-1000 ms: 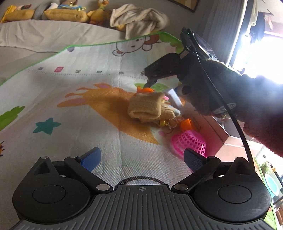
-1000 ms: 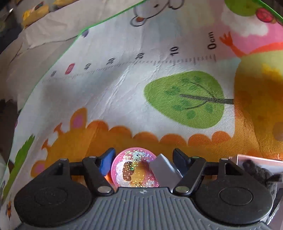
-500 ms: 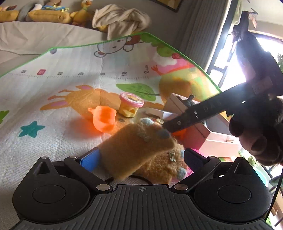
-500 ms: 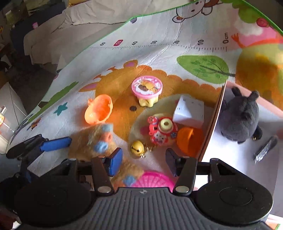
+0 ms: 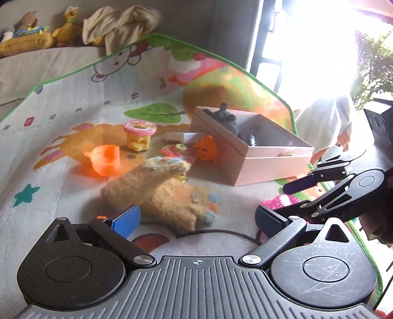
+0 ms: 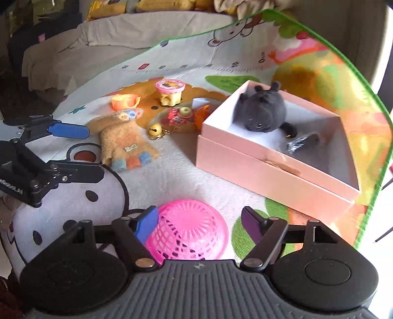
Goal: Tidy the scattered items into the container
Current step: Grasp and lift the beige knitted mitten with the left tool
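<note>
A pink box (image 6: 270, 162) (image 5: 258, 157) stands open on the play mat, with a grey plush (image 6: 260, 112) and a small dark object (image 6: 304, 142) inside. In front of it a pink mesh basket (image 6: 189, 230) lies upside down between the jaws of my right gripper (image 6: 199, 224) (image 5: 298, 196). Those jaws are opening; the right pad stands clear of the basket. A tan furry glove (image 5: 167, 193) (image 6: 125, 142) lies just ahead of my left gripper (image 5: 196, 218) (image 6: 78, 151), which is open and holds nothing.
Left of the box lie an orange cup (image 5: 105, 159), a pink-lidded yellow toy (image 5: 138, 137), a red ring toy (image 5: 176, 151), an orange toy (image 5: 206, 148) and a gold bell (image 6: 154, 128). Plush toys and a cloth (image 5: 118, 22) line the back edge.
My right gripper has drawn back from the pink-lidded toy to the pink basket, and its jaws stand wider. The tan glove, raised half a second ago, lies on the mat. The left gripper has rolled slightly.
</note>
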Motion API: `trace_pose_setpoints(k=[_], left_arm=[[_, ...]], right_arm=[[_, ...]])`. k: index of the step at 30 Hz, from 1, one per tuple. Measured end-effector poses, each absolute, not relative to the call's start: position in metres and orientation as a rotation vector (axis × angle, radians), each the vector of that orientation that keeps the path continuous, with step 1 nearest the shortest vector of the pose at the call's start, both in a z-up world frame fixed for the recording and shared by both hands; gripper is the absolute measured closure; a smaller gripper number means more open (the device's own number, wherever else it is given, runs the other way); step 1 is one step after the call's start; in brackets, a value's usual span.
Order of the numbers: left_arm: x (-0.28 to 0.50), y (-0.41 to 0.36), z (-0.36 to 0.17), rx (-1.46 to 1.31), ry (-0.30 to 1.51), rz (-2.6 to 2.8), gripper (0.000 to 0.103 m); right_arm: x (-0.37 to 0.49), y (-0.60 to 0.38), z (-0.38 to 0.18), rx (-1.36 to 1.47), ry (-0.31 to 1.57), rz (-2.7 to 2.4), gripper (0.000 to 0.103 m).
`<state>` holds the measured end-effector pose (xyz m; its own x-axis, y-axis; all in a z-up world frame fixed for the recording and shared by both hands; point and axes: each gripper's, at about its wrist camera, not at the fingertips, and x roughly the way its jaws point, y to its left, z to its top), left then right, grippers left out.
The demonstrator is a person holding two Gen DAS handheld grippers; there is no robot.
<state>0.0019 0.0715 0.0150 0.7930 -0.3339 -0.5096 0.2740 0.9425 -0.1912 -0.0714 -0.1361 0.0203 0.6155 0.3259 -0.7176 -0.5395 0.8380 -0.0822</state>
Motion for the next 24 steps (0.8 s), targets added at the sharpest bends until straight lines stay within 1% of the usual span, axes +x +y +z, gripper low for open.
trace_pose_setpoints(k=[4, 9, 11, 13, 14, 17, 20, 22, 24], left_arm=[[0.014, 0.054, 0.017, -0.036, 0.581, -0.304, 0.001], [0.042, 0.071, 0.017, -0.124, 0.686, -0.352, 0.001], [0.055, 0.076, 0.024, -0.050, 0.680, -0.246, 0.001], [0.061, 0.076, 0.040, 0.120, 0.573, -0.037, 0.001], [0.062, 0.078, 0.050, 0.152, 0.520, 0.007, 0.001], [0.055, 0.088, 0.073, 0.036, 0.484, -0.095, 0.001], [0.044, 0.071, 0.064, 0.039, 0.516, -0.181, 0.001], [0.037, 0.055, 0.049, 0.080, 0.556, -0.192, 0.001], [0.029, 0.046, 0.035, 0.086, 0.588, -0.231, 0.001]], right_arm=[[-0.093, -0.155, 0.010, -0.157, 0.738, 0.511, 0.022], [-0.105, -0.160, -0.005, -0.005, 0.713, 0.563, 0.018], [-0.110, -0.156, -0.009, -0.024, 0.672, 0.545, 0.016], [-0.116, -0.151, -0.009, -0.055, 0.647, 0.543, 0.016], [-0.118, -0.151, -0.009, -0.059, 0.636, 0.549, 0.016], [-0.118, -0.155, -0.008, -0.036, 0.626, 0.548, 0.016], [-0.117, -0.158, -0.006, -0.056, 0.608, 0.523, 0.016], [-0.117, -0.155, -0.004, -0.170, 0.570, 0.472, 0.014], [-0.112, -0.156, -0.006, -0.263, 0.592, 0.432, 0.013]])
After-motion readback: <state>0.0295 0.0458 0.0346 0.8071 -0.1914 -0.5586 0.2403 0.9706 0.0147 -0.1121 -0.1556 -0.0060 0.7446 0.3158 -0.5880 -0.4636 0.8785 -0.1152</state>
